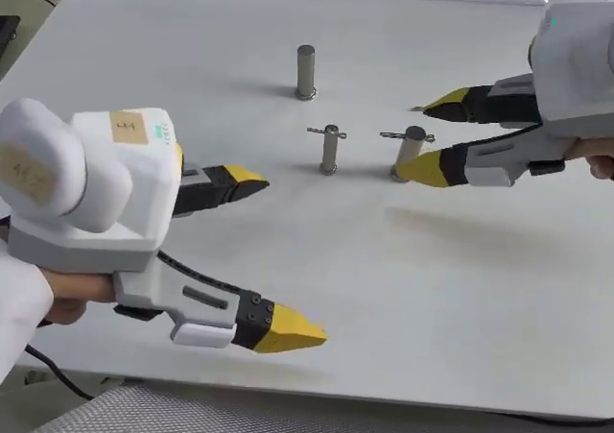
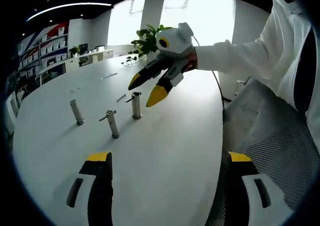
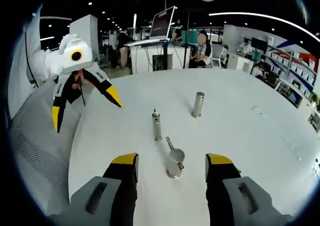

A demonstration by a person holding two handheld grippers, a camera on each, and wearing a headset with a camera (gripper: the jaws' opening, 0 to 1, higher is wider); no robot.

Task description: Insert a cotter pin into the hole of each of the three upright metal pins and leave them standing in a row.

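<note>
Cotter pins [image 1: 326,132] cross the centre pin [image 1: 329,153] and centre-right pin [image 1: 410,150]; upper-centre pin [image 1: 305,71] lacks one (left gripper [image 1: 293,260] and right gripper [image 1: 413,140] gape wide, empty).

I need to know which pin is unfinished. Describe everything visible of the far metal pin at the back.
The far metal pin is a plain silvery cylinder, seemingly steel, with a slightly wider foot. It stands upright on the white table, apart from the middle pin and beyond it. No cotter pin crosses its top. Only the table touches it.
</note>
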